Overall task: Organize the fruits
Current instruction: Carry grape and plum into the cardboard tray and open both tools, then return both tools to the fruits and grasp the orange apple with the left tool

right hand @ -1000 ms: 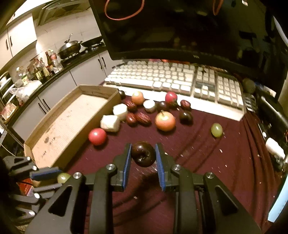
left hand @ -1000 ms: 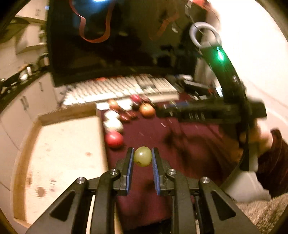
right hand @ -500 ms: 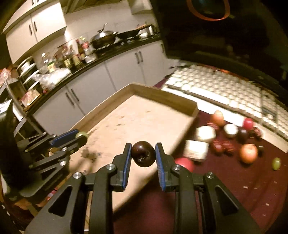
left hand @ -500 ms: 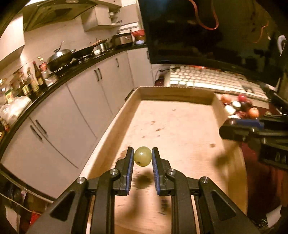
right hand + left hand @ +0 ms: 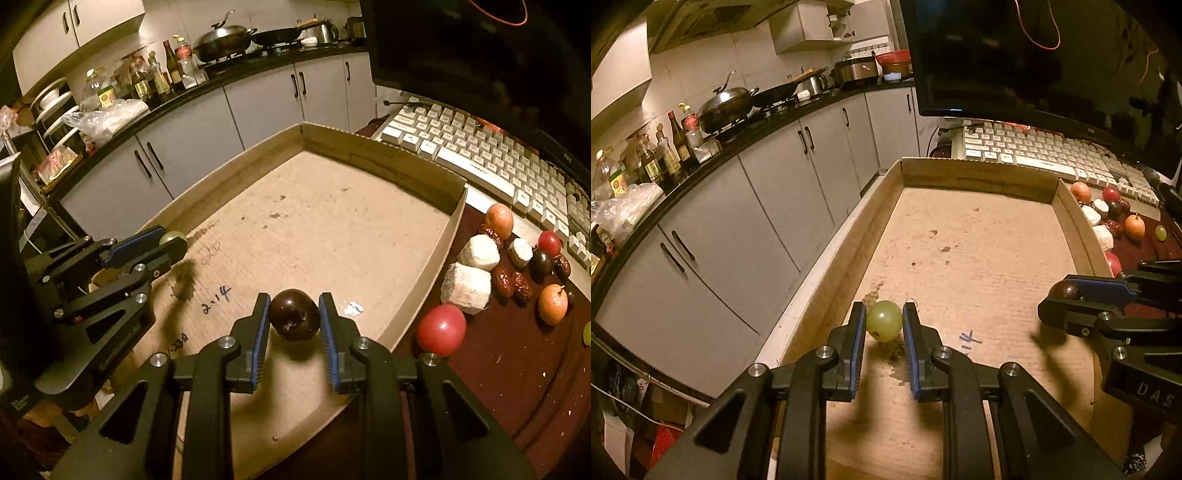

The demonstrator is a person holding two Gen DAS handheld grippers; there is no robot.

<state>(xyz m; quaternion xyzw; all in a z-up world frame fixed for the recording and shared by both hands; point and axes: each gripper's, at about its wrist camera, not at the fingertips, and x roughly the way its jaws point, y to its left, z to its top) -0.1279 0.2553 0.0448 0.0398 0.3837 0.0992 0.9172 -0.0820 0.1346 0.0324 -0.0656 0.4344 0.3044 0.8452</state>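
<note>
My left gripper (image 5: pixel 884 325) is shut on a green grape (image 5: pixel 884 320), low over the near left part of the cardboard tray (image 5: pixel 979 236). My right gripper (image 5: pixel 294 314) is shut on a dark plum (image 5: pixel 294 314), just above the tray's near right part (image 5: pixel 314 221). Each gripper shows in the other's view: the right one (image 5: pixel 1067 295) at the tray's right side, the left one (image 5: pixel 170 240) at its left side. The tray holds no fruit on its floor.
On the dark red cloth right of the tray lie a red fruit (image 5: pixel 440 329), white blocks (image 5: pixel 466 284), an orange fruit (image 5: pixel 552 303), dates, dark plums and another green grape (image 5: pixel 1161 232). A white keyboard (image 5: pixel 491 155) and a monitor stand behind. Kitchen cabinets lie beyond the tray's left edge.
Both grippers have swung left from over the cloth to over the tray, and have come lower to its floor, each still holding its fruit.
</note>
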